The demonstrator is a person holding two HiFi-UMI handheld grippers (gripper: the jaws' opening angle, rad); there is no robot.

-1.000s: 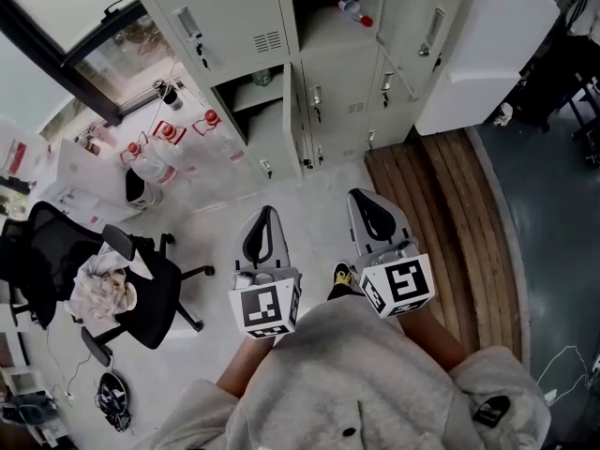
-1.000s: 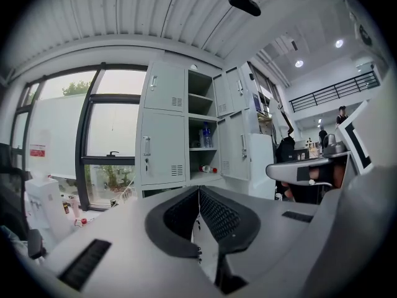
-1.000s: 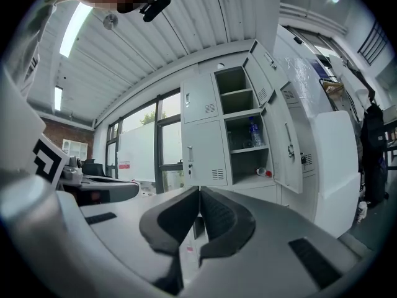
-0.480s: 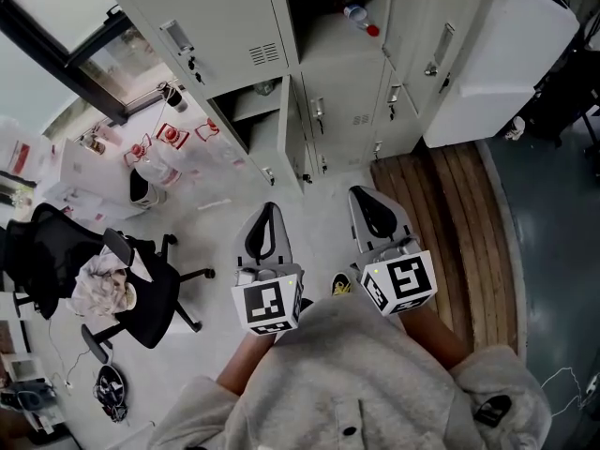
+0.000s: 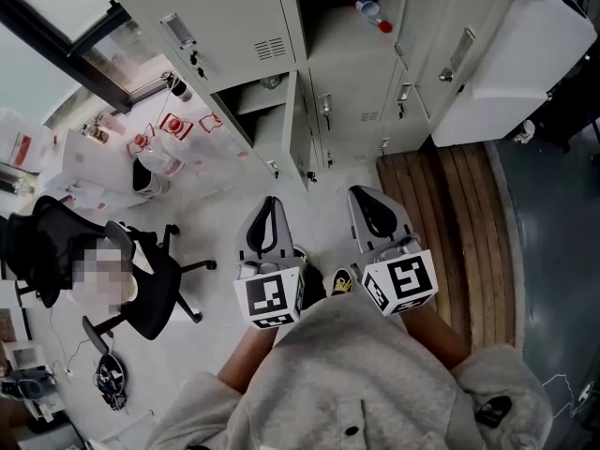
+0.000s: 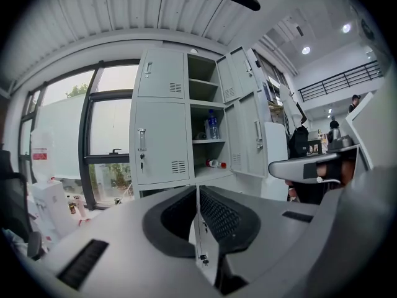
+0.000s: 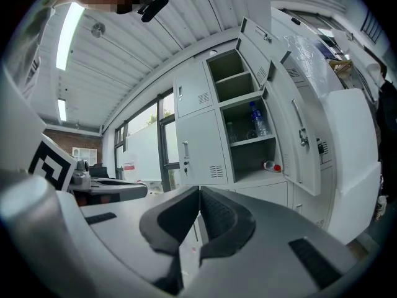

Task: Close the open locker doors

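Observation:
A bank of grey lockers (image 5: 244,26) stands ahead. A low door (image 5: 298,125) on its left half hangs open, edge-on to me. On the right, tall doors (image 5: 450,36) are swung out from open compartments (image 6: 208,123). An upright bottle (image 6: 212,124) stands on one shelf and a red-capped bottle (image 5: 373,12) lies on the shelf below. My left gripper (image 5: 271,204) and right gripper (image 5: 366,195) are held side by side at waist height, well short of the lockers. Both are shut and hold nothing. In the right gripper view the open doors (image 7: 298,135) stand at the right.
A black office chair (image 5: 131,270) stands at the left, with water jugs (image 5: 155,157) by the window (image 5: 94,45). A wooden platform (image 5: 450,223) lies on the floor at the right, below a white cabinet (image 5: 506,73). A shoe (image 5: 342,281) shows between the grippers.
The lockers have slid up and right in the head view as the person steps toward them. A shoe has come into sight. Both grippers stay shut, side by side.

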